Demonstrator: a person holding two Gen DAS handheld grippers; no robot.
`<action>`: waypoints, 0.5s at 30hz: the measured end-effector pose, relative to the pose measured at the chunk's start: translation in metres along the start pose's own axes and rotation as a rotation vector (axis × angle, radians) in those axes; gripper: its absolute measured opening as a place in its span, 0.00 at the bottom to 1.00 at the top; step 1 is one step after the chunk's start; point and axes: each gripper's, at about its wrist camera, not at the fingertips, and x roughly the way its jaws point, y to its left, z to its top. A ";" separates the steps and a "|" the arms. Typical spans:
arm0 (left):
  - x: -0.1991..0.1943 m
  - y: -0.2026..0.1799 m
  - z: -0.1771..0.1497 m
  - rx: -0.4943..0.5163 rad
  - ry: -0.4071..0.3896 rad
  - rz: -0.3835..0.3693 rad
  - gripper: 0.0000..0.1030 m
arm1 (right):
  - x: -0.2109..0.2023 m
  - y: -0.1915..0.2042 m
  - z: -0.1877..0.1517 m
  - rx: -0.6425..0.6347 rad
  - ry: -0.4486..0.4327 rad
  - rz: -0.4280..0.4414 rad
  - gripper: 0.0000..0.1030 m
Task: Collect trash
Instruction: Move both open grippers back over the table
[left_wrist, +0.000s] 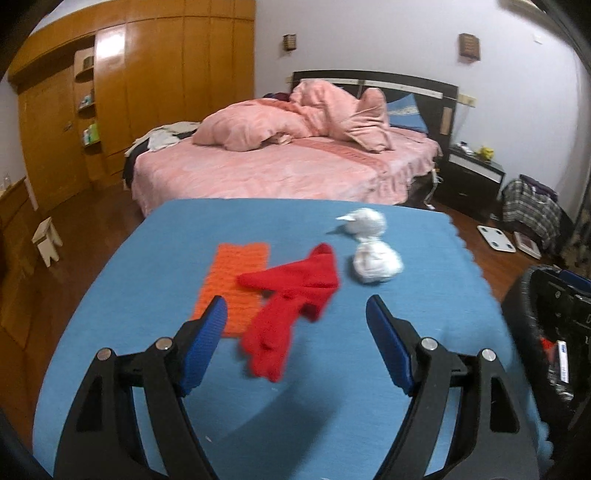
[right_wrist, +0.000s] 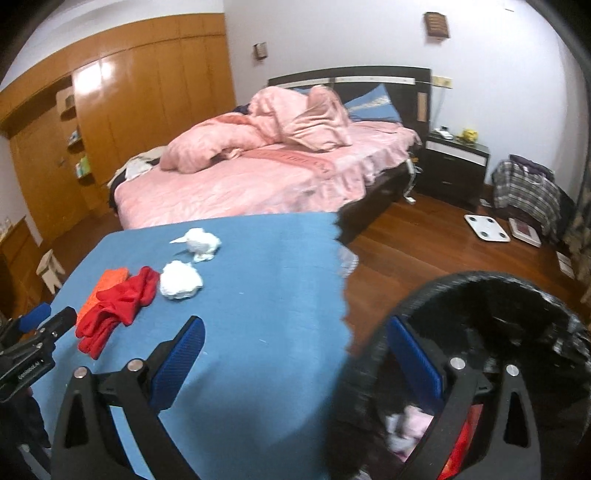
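White crumpled tissue wads look light and squashy; pinch either across its middle. Left gripper and right gripper both gape, holding nothing.

The trash bin gets cut off at 3 o'clock, contents maybe wrappers; the red cloth is motion-blurred.
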 end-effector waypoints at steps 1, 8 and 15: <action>0.004 0.004 0.001 -0.002 0.003 0.004 0.73 | 0.007 0.007 0.002 -0.010 0.004 0.005 0.94; 0.034 0.005 0.012 0.000 0.012 -0.014 0.73 | 0.040 0.030 0.014 -0.044 0.022 0.013 0.94; 0.068 -0.009 0.017 0.016 0.039 -0.040 0.67 | 0.057 0.030 0.018 -0.044 0.034 -0.001 0.94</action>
